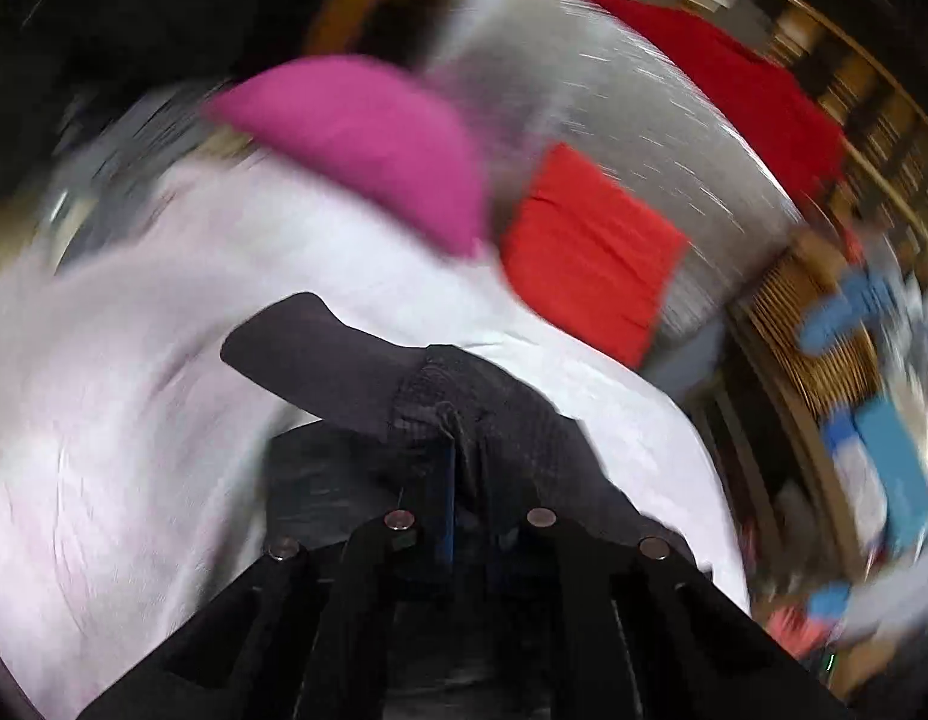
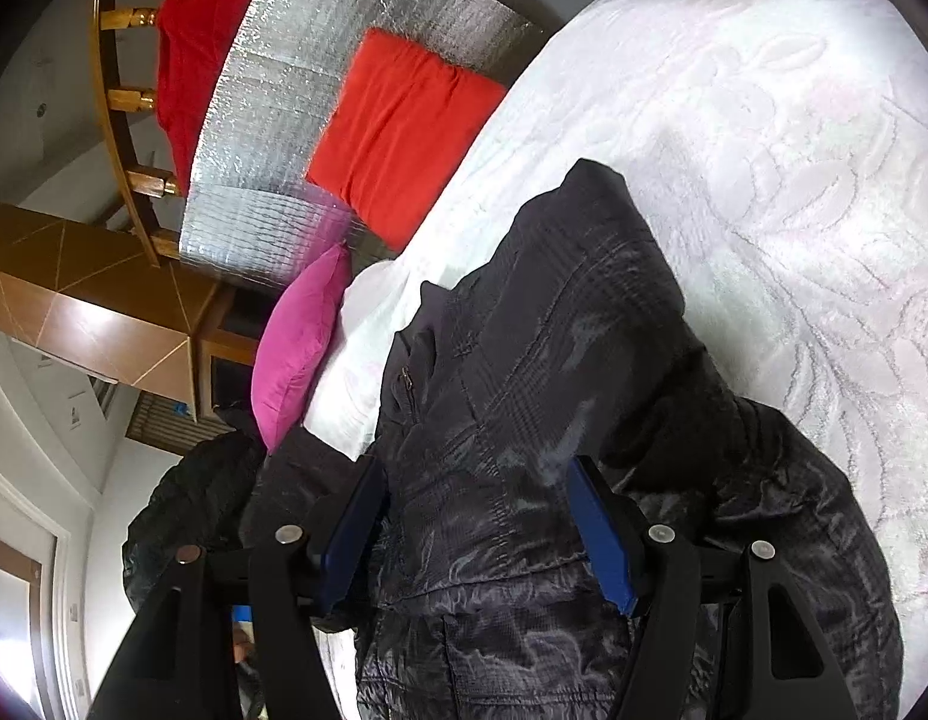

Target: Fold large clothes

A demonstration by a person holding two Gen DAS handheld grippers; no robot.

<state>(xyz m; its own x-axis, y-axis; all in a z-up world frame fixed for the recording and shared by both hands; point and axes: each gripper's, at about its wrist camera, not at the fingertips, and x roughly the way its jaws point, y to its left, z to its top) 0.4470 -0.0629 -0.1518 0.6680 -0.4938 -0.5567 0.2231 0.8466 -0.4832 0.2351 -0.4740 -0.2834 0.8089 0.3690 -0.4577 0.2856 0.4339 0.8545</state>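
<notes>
Black quilted jacket [image 2: 524,396] spread on white embossed bedspread [image 2: 764,150], gripped by left claw.

Left claw [image 1: 458,468]: closed tight on a raised fold of the jacket [image 1: 368,372], fabric bunched between the blue pads; view heavily motion-blurred. Right claw [image 2: 476,534]: jaws wide apart, straddling a ridge of the jacket; pad contact with the fabric cannot be told. Beyond the jacket, at the bedspread's edge: magenta cushion [image 2: 299,348] and orange-red square cushion [image 2: 398,132], the latter lying on silver foil-faced sheet [image 2: 344,24]. Dark red cloth [image 2: 194,42] draped along the sheet's far side, beside wooden rail [image 2: 113,96].
</notes>
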